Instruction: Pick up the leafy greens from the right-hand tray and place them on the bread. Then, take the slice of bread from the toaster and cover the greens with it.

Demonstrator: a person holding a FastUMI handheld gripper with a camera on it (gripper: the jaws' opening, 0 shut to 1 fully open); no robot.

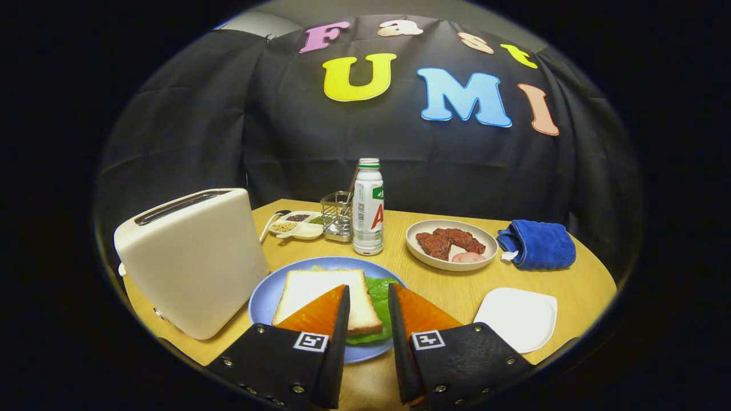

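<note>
Bread (320,294) lies flat on the blue plate (265,302), with the leafy greens (381,297) poking out from under its right edge, so the greens already look covered; I can't see a lower slice beneath them. That is how the task would leave things.

Going left to right: the white toaster (194,257) stands tilted in my view, its slot showing no slice that I can make out. Behind sit a seasoning dish (297,224), a wire caddy (337,217) and a milk bottle (368,206). Then comes the plate, and my gripper (368,302) hovers just above its near edge, fingers parted with a moderate gap and nothing between them. Further right are a dish of meat slices (451,244), a blue towel (539,244) and a white square tray (517,317), which is bare.

I'd judge the bread light, soft and easily dented, so any grip belongs on the crust edge, gently. The greens look thin, limp and possibly slippery, likely to tear or slide if pinched at a leaf tip.
</note>
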